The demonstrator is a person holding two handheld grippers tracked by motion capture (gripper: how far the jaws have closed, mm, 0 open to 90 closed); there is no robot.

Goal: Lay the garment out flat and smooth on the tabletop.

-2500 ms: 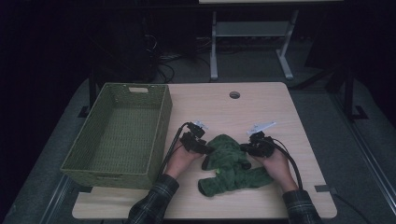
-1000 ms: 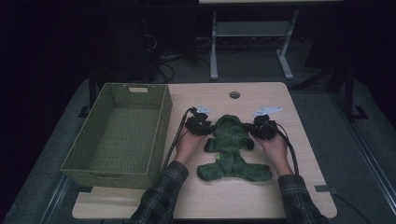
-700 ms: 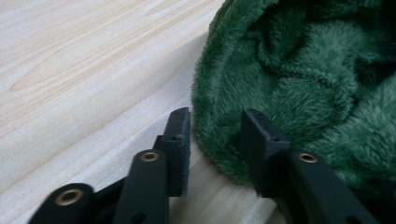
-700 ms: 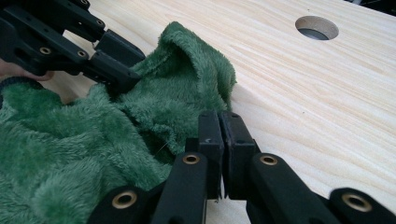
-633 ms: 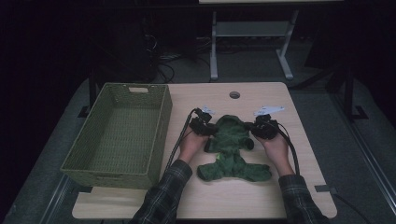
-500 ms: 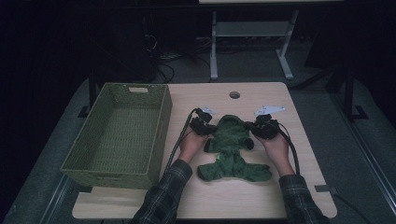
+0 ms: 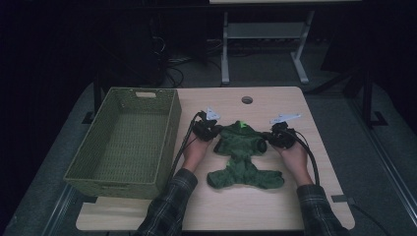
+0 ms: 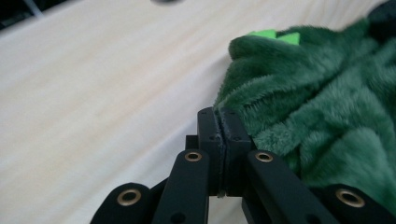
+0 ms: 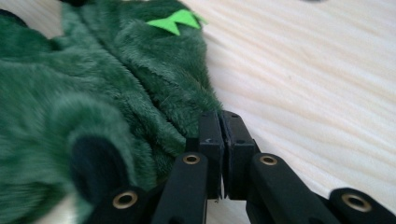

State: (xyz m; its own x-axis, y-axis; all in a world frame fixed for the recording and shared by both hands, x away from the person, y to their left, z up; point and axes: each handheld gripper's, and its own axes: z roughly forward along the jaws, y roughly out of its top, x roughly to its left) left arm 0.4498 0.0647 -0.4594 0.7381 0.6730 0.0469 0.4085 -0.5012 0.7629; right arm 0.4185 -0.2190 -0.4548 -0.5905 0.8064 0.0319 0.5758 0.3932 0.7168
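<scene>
A green plush garment [image 7: 242, 156] is pinched at each edge by the closed left gripper [image 8: 223, 122] and right gripper [image 9: 221, 124]; the thin holds could slip if pulled.

**Dim room, pale wooden table**

You work at a light wood table [image 7: 275, 211] with a round cable hole [image 7: 247, 100] near its far edge. Around it you see grey floor [image 7: 364, 147]. Beyond stands a white metal frame [image 7: 260, 34], with dark cables [image 7: 172, 73] on the floor and deep shadow behind.
</scene>
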